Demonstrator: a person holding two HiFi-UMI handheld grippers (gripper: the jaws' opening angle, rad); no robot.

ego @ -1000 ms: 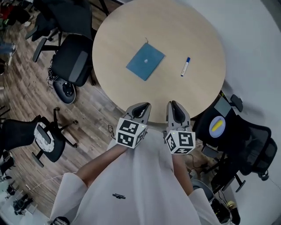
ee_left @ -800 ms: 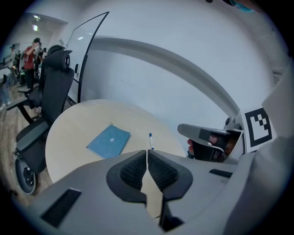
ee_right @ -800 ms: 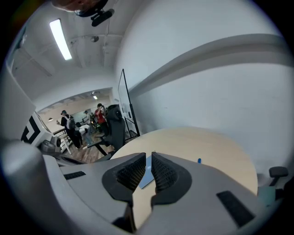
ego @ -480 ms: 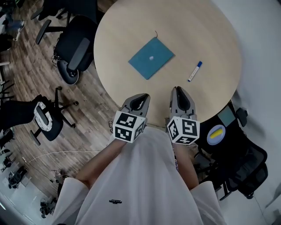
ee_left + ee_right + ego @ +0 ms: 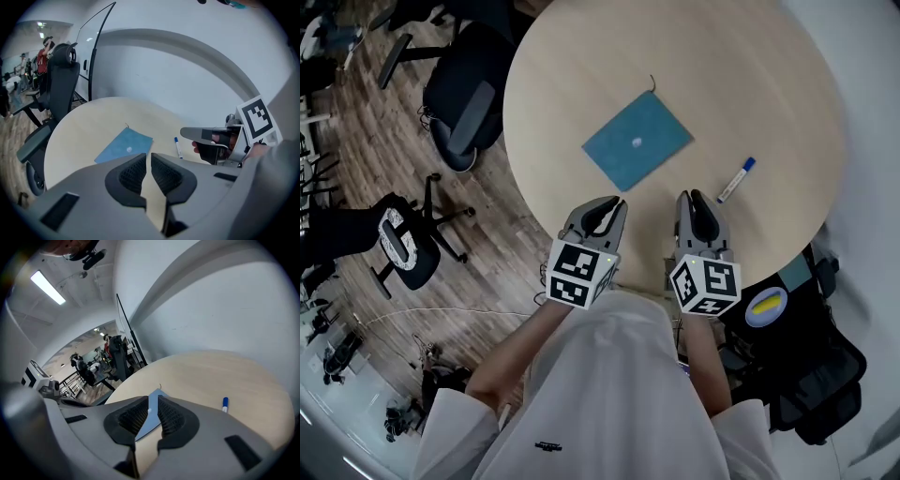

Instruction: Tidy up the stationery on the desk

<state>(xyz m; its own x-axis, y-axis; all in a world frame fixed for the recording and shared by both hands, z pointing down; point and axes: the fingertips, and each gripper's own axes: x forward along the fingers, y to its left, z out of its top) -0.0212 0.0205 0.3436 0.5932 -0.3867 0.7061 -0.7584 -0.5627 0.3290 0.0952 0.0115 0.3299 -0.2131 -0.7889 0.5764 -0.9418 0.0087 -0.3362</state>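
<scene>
A blue notebook [image 5: 637, 141] lies flat near the middle of the round wooden table [image 5: 572, 66], with a small pale spot on its cover. To its right lies a white marker with a blue cap [image 5: 736, 180]. My left gripper [image 5: 612, 203] is shut and holds nothing, just over the table's near edge, short of the notebook. My right gripper [image 5: 693, 197] is likewise shut and holds nothing, left of and nearer than the marker. The left gripper view shows the notebook [image 5: 124, 146], the marker [image 5: 178, 146] and the right gripper [image 5: 206, 135]. The right gripper view shows the notebook [image 5: 151, 413] and the marker [image 5: 224, 404].
Black office chairs stand on the wood floor at the left, one beside the table [image 5: 464, 103] and one further out [image 5: 394, 248]. Another black chair [image 5: 797, 375] with a round blue and yellow thing [image 5: 766, 305] sits below the table's right edge. A white wall [image 5: 187, 75] curves behind the table.
Both grippers have come forward from the table's near edge to over its rim. The table, notebook and marker have slid down and right in the head view.
</scene>
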